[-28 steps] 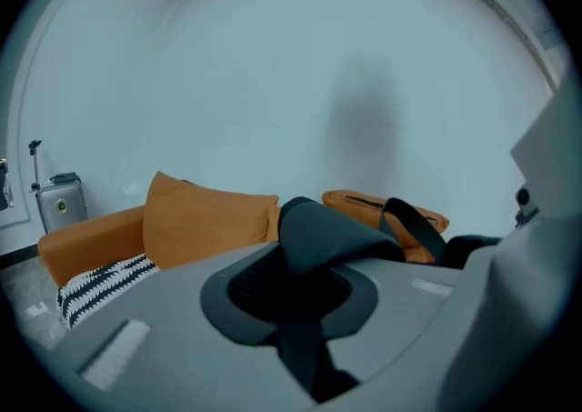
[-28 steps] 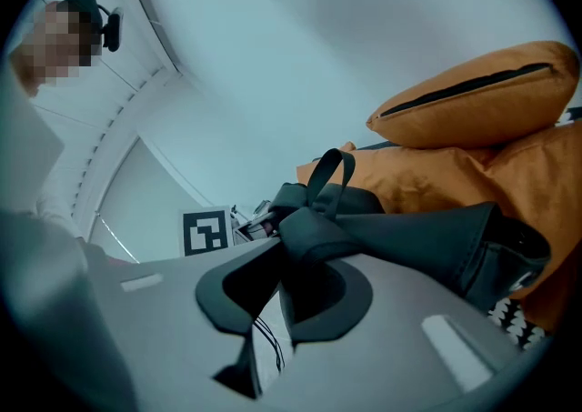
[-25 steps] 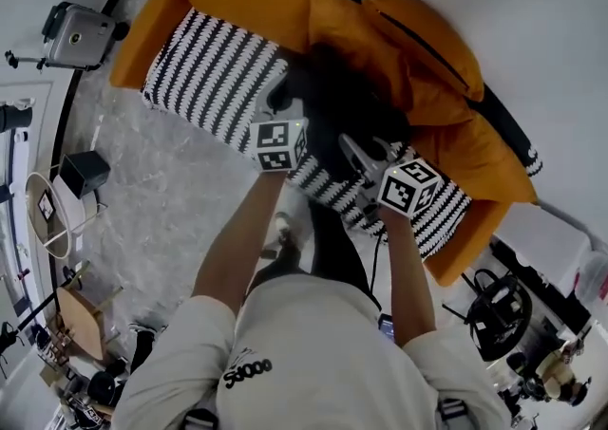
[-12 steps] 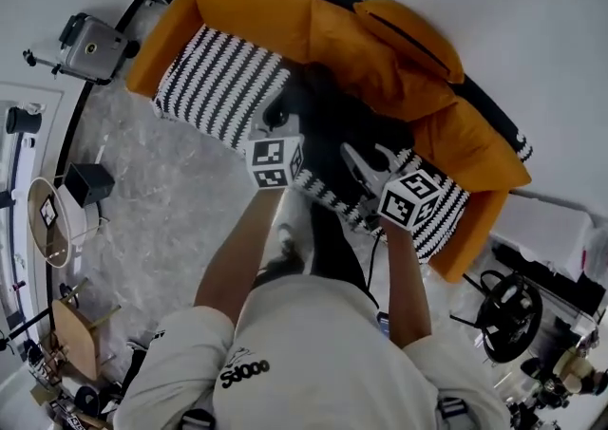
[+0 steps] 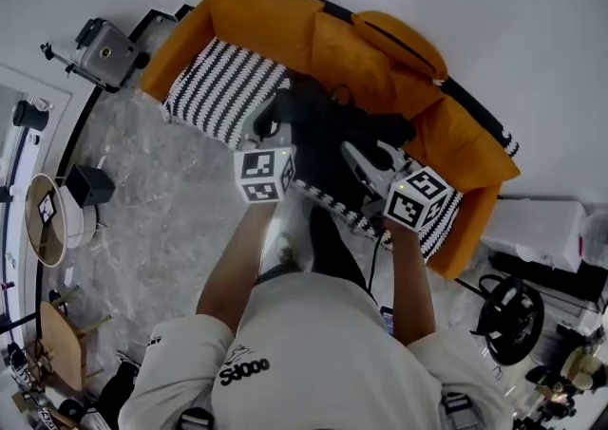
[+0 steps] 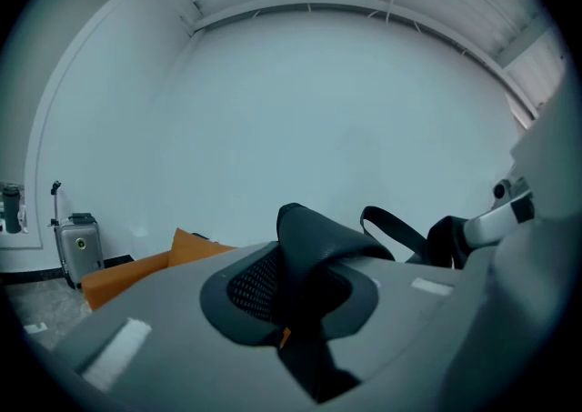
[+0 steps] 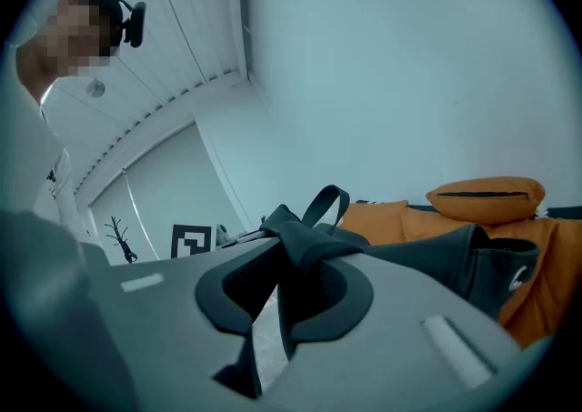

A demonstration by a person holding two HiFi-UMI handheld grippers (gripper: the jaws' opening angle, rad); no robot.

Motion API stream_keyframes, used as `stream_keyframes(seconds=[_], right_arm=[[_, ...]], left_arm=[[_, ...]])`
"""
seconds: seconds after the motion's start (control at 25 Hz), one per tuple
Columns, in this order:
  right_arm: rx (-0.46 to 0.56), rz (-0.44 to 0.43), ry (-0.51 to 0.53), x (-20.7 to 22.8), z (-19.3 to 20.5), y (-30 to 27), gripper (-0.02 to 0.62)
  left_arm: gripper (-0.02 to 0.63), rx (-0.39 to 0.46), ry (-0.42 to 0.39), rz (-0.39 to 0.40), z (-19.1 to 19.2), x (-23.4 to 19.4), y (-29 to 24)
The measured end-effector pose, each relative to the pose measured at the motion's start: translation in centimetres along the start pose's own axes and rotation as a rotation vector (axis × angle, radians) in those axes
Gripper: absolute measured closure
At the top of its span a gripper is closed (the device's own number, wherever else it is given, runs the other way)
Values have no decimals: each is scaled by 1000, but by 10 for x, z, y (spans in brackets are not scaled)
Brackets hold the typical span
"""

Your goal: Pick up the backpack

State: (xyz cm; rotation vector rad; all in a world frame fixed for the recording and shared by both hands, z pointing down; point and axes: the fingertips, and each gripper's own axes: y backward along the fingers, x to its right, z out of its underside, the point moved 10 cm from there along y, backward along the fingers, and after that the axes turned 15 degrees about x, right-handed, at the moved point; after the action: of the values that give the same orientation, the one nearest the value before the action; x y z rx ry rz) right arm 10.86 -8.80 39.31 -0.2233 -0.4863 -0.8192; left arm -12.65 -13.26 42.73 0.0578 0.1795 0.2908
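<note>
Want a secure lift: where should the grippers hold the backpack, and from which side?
Its padded straps, one per gripper, from the open front of the sofa, since cushions wall off the far side. Each strap is a flat band that fits between the jaws; the left gripper and right gripper are each shut on one, which looks sound.
</note>
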Motion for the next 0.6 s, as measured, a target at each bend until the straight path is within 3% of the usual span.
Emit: stream_keyframes(seconds=[0.24, 0.6], right_arm=[[54, -42, 46, -53, -22, 25, 551], [97, -32, 184, -120, -42, 46, 552]], left_arm=[[555, 68, -26, 11, -54, 16, 43], [552, 88, -125, 60, -112, 25, 93]])
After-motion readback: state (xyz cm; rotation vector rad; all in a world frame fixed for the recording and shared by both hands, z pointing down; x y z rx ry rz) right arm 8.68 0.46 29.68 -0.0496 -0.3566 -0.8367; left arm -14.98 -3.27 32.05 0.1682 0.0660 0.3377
